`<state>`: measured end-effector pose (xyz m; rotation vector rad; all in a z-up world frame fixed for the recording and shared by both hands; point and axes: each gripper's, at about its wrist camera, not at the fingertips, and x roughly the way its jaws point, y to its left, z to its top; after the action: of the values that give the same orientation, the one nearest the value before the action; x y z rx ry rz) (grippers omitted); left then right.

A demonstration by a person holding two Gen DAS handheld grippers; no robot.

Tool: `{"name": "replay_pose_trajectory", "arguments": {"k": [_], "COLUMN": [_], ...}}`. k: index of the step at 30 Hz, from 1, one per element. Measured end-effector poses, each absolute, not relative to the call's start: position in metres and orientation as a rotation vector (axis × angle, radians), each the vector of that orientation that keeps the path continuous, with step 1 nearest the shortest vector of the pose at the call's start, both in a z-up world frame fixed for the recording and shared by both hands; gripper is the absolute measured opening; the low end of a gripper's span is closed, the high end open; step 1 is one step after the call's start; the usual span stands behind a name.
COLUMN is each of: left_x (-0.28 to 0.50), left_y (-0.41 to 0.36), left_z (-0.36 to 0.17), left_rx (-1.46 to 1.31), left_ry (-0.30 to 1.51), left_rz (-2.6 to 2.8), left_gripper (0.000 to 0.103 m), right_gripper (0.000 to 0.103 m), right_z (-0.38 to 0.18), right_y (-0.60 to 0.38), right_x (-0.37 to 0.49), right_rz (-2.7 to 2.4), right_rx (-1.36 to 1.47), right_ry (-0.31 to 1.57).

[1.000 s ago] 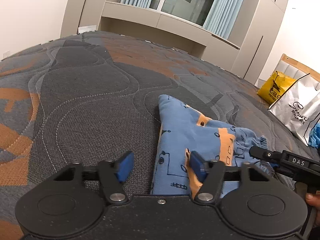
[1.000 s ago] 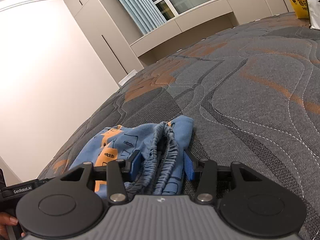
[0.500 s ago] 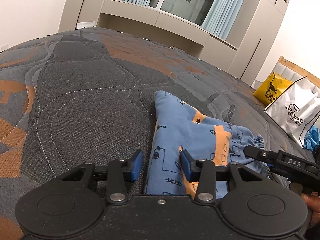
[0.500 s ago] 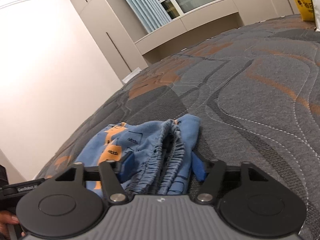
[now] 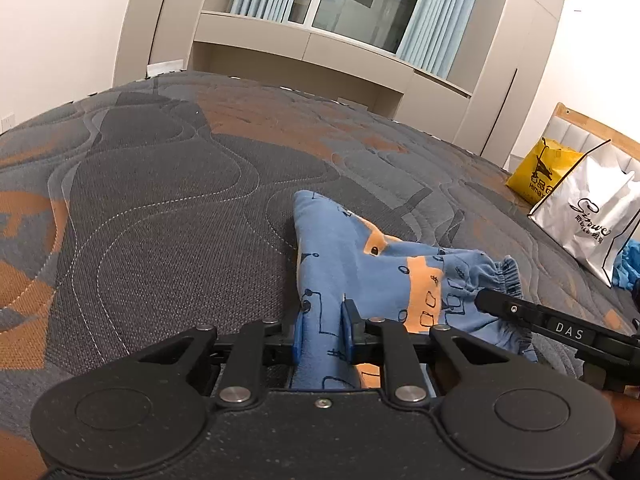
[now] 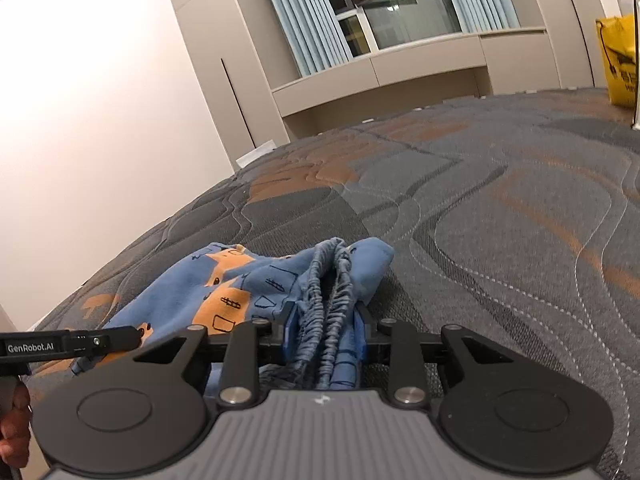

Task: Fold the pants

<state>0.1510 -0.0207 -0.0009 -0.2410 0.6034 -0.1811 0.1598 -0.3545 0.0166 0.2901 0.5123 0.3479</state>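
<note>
Small blue pants (image 5: 360,264) with orange patches and black line drawings lie on the quilted bed. My left gripper (image 5: 322,330) is shut on the leg end of the pants, with cloth pinched between its blue pads. My right gripper (image 6: 324,340) is shut on the gathered elastic waistband (image 6: 332,280) of the pants (image 6: 224,292). The cloth rises off the bed near both grippers. The right gripper's body shows in the left wrist view (image 5: 560,330), and the left gripper's body shows in the right wrist view (image 6: 72,342).
The grey and orange quilted mattress (image 5: 168,184) stretches ahead. A yellow bag (image 5: 540,172) and a silver-white bag (image 5: 596,216) stand at the right by the headboard. Cabinets and a curtained window (image 5: 352,8) lie beyond the bed.
Both grippers went from open around the cloth to shut on it. The left one slid right onto the leg end. Both views have tilted upward and the cloth has lifted a little.
</note>
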Motion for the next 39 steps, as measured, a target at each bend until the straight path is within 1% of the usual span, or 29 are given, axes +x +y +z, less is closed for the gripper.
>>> {"name": "replay_pose_trajectory", "arguments": {"k": [9, 15, 22, 32, 39], "left_x": [0.146, 0.150, 0.158, 0.209, 0.245], "left_y": [-0.024, -0.025, -0.021, 0.024, 0.062], "left_z": [0.008, 0.018, 0.030, 0.050, 0.042], "left_rx": [-0.219, -0.207, -0.200, -0.165, -0.167], "left_ry": [0.585, 0.546, 0.485, 0.399, 0.423], "left_rz": [-0.188, -0.220, -0.258, -0.200, -0.127], "left_gripper": [0.020, 0.018, 0.018, 0.017, 0.017], "right_gripper": [0.028, 0.026, 0.025, 0.025, 0.025], "right_z": [0.024, 0.030, 0.052, 0.089, 0.087], "right_y": [-0.358, -0.357, -0.347, -0.298, -0.250], "right_x": [0.152, 0.148, 0.153, 0.213, 0.273], "right_rz": [0.355, 0.356, 0.345, 0.395, 0.452], "right_rx": [0.279, 0.250, 0.184, 0.105, 0.055], "right_ry": [0.494, 0.485, 0.451, 0.395, 0.400]}}
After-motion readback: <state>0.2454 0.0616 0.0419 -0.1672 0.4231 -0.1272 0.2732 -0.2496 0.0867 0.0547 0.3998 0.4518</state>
